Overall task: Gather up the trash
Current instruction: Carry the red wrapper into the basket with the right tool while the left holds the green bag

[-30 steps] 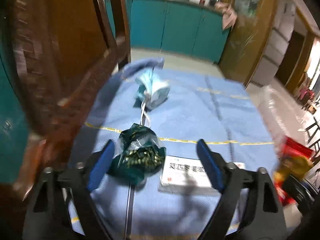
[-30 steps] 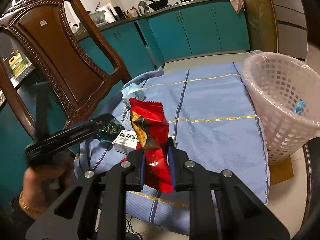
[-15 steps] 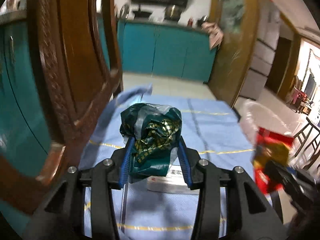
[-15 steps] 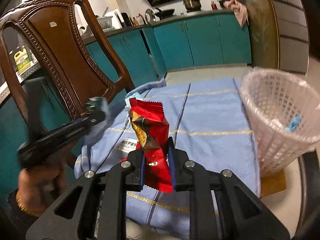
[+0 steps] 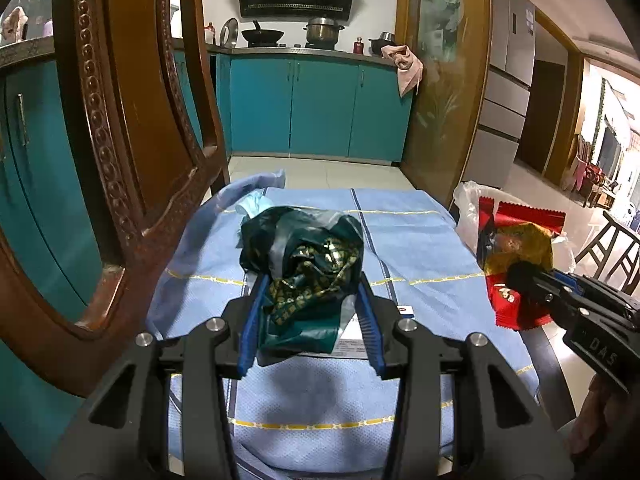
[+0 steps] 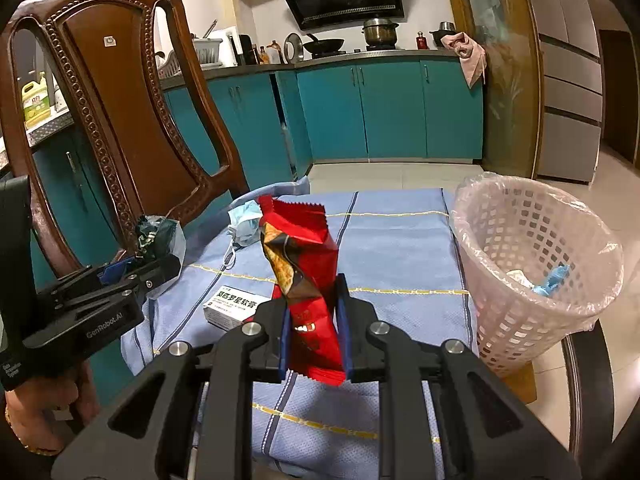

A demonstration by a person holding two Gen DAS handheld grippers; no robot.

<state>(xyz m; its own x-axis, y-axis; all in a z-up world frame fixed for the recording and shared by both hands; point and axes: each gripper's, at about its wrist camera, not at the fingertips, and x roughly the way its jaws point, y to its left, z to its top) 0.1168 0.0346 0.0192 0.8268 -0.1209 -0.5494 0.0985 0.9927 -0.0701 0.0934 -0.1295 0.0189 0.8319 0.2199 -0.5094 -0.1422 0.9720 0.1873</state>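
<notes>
My left gripper (image 5: 310,320) is shut on a crumpled dark green wrapper (image 5: 304,268) and holds it above the blue cloth (image 5: 416,248); it also shows in the right wrist view (image 6: 156,236). My right gripper (image 6: 314,328) is shut on a red snack packet (image 6: 304,272), upright above the cloth; the packet shows in the left wrist view (image 5: 516,256). A pink mesh basket (image 6: 532,264) with a liner stands at the right and holds some trash. A blue face mask (image 6: 244,226) and a small white box (image 6: 234,306) lie on the cloth.
A carved wooden chair (image 6: 120,120) stands close on the left, right beside my left gripper. Teal kitchen cabinets (image 6: 384,108) line the far wall. The table's dark rim (image 6: 588,384) curves under the basket.
My left gripper shut on the green wrapper and lifted it off the cloth. My right gripper kept hold of the red packet and stayed raised near the basket.
</notes>
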